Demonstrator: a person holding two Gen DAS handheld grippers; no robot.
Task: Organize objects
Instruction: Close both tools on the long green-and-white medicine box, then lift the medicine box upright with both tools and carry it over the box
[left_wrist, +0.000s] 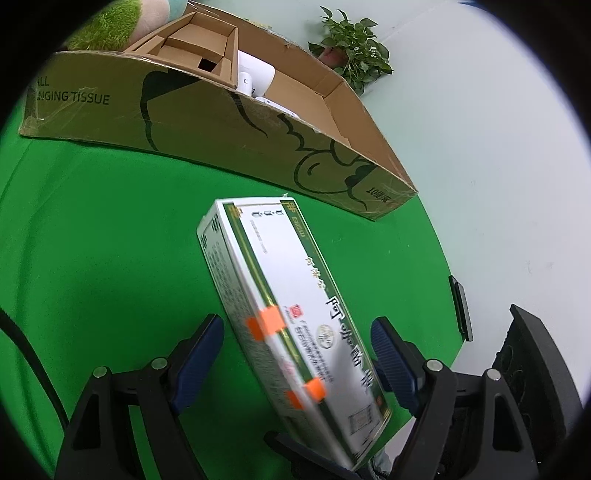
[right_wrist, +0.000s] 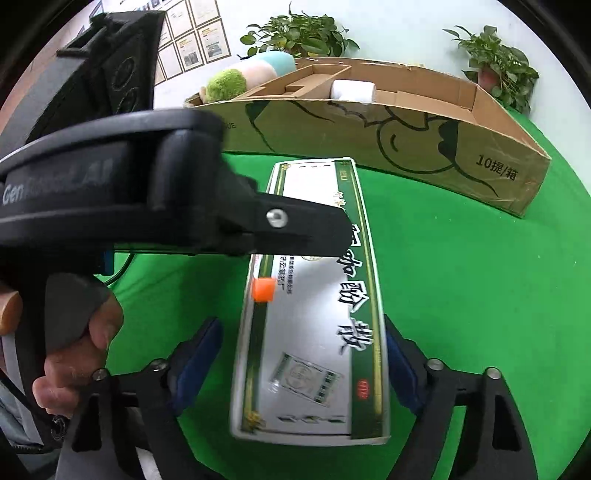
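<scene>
My left hand-held gripper (left_wrist: 297, 363) stands spread wide, its blue pads (left_wrist: 201, 363) on either side of the long white-and-green medicine box (left_wrist: 291, 306). The box lies tilted between them, and whether either pad actually presses on it I cannot tell. My right hand-held gripper (right_wrist: 303, 363) is also spread wide around the near end of the same box; its right pad sits just beside the box's edge, its left pad stands apart from it.

On the far side of the green bench (left_wrist: 110, 240) lies the big cardboard carton (left_wrist: 229, 122), open at the top and printed with a line drawing. Inside it, at the left, sits a smaller cardboard insert (left_wrist: 199, 44) with compartments; to the right of that lie white rolls (left_wrist: 256, 79). A green and pale plush toy (right_wrist: 240, 79) rests at the carton's far left end. Potted plants (right_wrist: 299, 35) stand beyond the carton by the wall.

The medicine box, marked with orange tape patches (left_wrist: 267, 323), runs from between my pads away toward the carton, its far end near the carton's front wall but not touching it.

In the right wrist view, my hand (right_wrist: 79, 354) grips the black handle of the left tool, which crosses over the box's middle.
</scene>
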